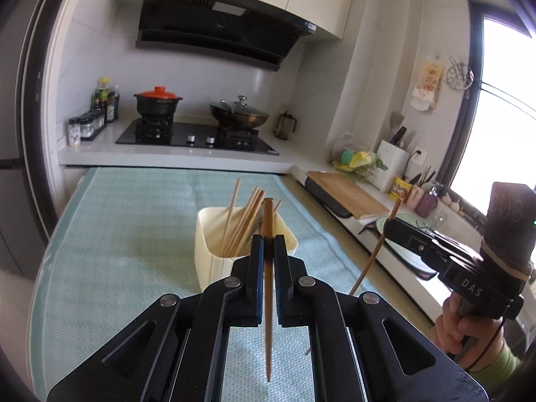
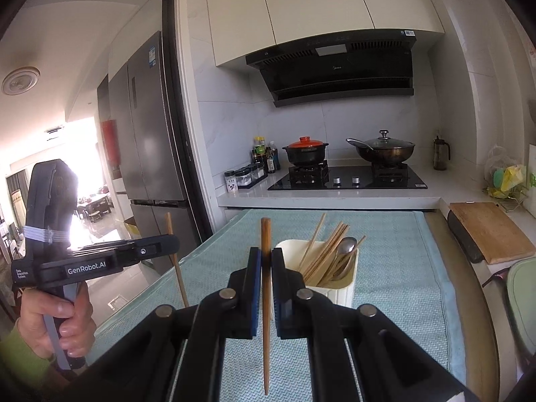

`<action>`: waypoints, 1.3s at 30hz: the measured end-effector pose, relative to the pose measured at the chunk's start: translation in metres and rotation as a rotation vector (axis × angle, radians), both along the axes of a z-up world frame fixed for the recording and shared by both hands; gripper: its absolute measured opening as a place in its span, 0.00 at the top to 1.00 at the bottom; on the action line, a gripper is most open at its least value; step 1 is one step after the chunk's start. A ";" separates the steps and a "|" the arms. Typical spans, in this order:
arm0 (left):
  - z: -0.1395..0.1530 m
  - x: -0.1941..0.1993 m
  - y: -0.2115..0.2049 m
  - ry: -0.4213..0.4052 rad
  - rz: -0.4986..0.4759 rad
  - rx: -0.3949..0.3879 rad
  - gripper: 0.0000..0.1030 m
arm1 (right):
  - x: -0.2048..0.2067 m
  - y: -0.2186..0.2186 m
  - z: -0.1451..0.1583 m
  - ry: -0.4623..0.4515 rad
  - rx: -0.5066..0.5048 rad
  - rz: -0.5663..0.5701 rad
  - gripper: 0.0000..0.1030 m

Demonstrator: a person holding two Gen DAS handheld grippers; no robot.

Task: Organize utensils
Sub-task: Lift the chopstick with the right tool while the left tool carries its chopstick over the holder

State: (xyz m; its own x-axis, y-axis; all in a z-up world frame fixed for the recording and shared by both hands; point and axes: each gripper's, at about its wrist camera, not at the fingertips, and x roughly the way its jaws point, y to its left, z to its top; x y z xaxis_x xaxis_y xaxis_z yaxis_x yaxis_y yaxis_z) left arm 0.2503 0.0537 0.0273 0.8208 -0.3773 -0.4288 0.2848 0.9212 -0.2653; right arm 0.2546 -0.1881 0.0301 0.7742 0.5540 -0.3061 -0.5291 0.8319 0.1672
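Observation:
A cream plastic utensil holder [image 1: 214,234] [image 2: 348,288] stands on a light blue cloth [image 1: 117,251] [image 2: 402,268]. It holds several wooden chopsticks [image 1: 246,221] [image 2: 326,251] and metal spoons [image 2: 345,251]. My left gripper [image 1: 267,244] is shut on a brown chopstick [image 1: 268,318], held upright just in front of the holder; it also shows in the right wrist view [image 2: 174,251]. My right gripper [image 2: 266,258] is shut on another brown chopstick [image 2: 265,335], upright, left of and in front of the holder; it shows in the left wrist view [image 1: 388,226].
Behind the cloth is a white counter with a black hob [image 1: 197,137], a clay pot with an orange lid [image 1: 157,102], a lidded wok [image 1: 239,114] and spice jars [image 1: 83,127]. A wooden cutting board [image 1: 345,194] and a sink area lie on the right. A fridge [image 2: 147,134] stands left.

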 end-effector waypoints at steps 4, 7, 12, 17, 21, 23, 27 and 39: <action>0.027 0.020 0.002 -0.032 -0.001 -0.001 0.97 | 0.020 -0.001 0.022 -0.023 0.020 -0.006 0.94; 0.055 0.041 0.005 -0.076 0.014 0.007 0.97 | 0.039 0.001 0.045 -0.063 0.032 -0.017 0.94; 0.086 0.083 0.002 -0.128 0.051 0.039 0.97 | 0.079 0.009 0.080 -0.129 0.047 -0.048 0.94; 0.078 0.128 -0.003 -0.096 0.072 0.055 0.97 | 0.121 0.025 0.079 -0.122 0.038 -0.061 0.94; 0.058 0.152 -0.007 -0.061 0.089 0.080 0.97 | 0.145 0.033 0.058 -0.080 0.029 -0.050 0.94; 0.046 0.161 -0.009 -0.042 0.099 0.096 0.97 | 0.156 0.035 0.045 -0.049 0.024 -0.046 0.94; 0.018 0.180 -0.013 0.014 0.118 0.115 0.97 | 0.181 0.037 0.014 0.039 0.033 -0.035 0.94; -0.037 0.209 -0.031 0.114 0.141 0.193 0.97 | 0.228 0.049 -0.058 0.222 -0.026 -0.019 0.94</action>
